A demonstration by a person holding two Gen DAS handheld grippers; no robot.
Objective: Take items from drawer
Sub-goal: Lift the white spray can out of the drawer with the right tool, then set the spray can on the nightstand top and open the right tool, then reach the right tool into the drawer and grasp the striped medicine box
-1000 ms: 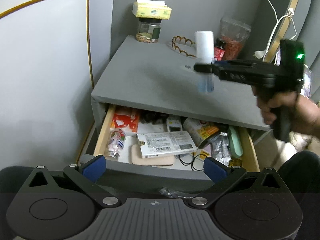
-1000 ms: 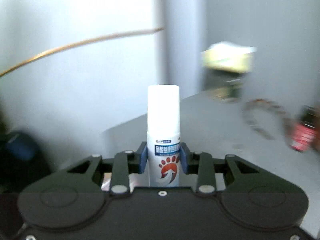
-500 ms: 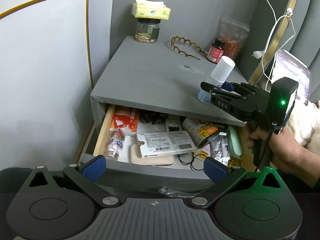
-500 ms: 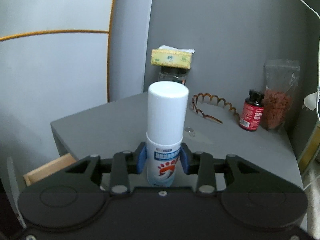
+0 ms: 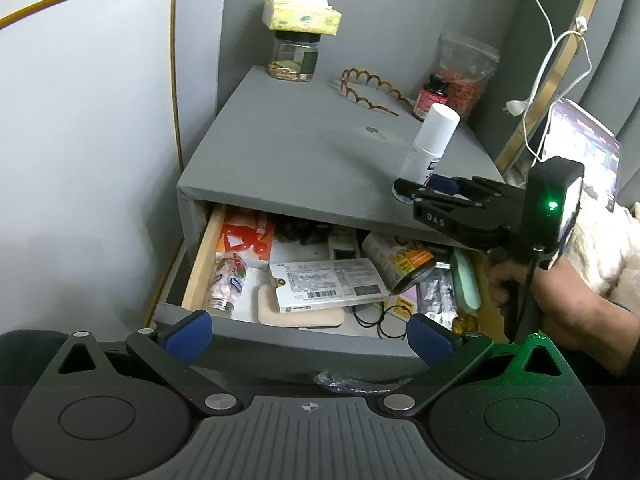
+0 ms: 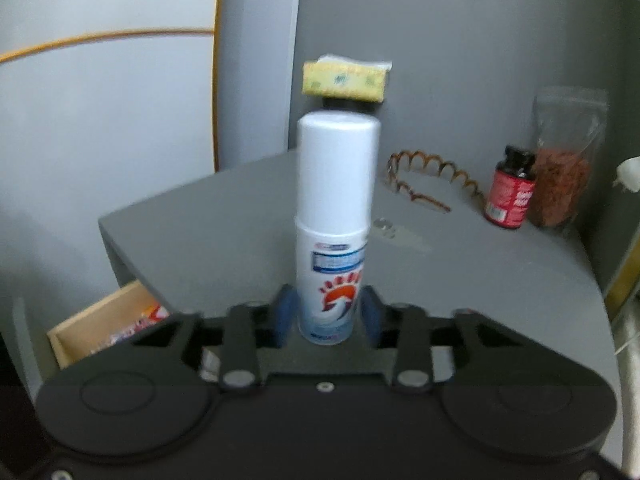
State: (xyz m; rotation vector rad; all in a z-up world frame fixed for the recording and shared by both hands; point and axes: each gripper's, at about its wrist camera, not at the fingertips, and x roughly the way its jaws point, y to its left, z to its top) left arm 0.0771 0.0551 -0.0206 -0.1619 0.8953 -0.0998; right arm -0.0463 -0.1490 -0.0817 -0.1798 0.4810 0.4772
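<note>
Standing at the front right part of the grey counter (image 5: 304,152), a white spray can (image 6: 336,216) is seen between the fingers (image 6: 285,314) of the right gripper (image 6: 326,316). These fingers are closing on its lower body at this moment, and narrow gaps are seen at both sides in the right wrist view, so no firm pressing can be confirmed. In the left wrist view the can looks tilted, with its base at the counter; whether it rests fully cannot be told.

It is judged that the can may fall from here. It is tall and narrow, it is placed near the front edge, and if the right gripper is pulled back while one finger drags on it, it can be tipped over and rolled down into the open drawer (image 5: 200,264) or onto the floor.

The left gripper (image 5: 308,332) is held with its fingers released and wide apart, in front of the drawer, and nothing is between them. Many items are not yet taken from the drawer: a small candy bottle (image 5: 227,280), a flat white box (image 5: 328,284), a beige pad (image 5: 300,312) and a round tin (image 5: 396,260).

At the back of the counter a jar (image 5: 294,58) with a tissue pack (image 5: 302,16) on top, a hair band (image 5: 370,88) and a red pill bottle (image 5: 430,96) are placed. Grey walls are seen behind.
</note>
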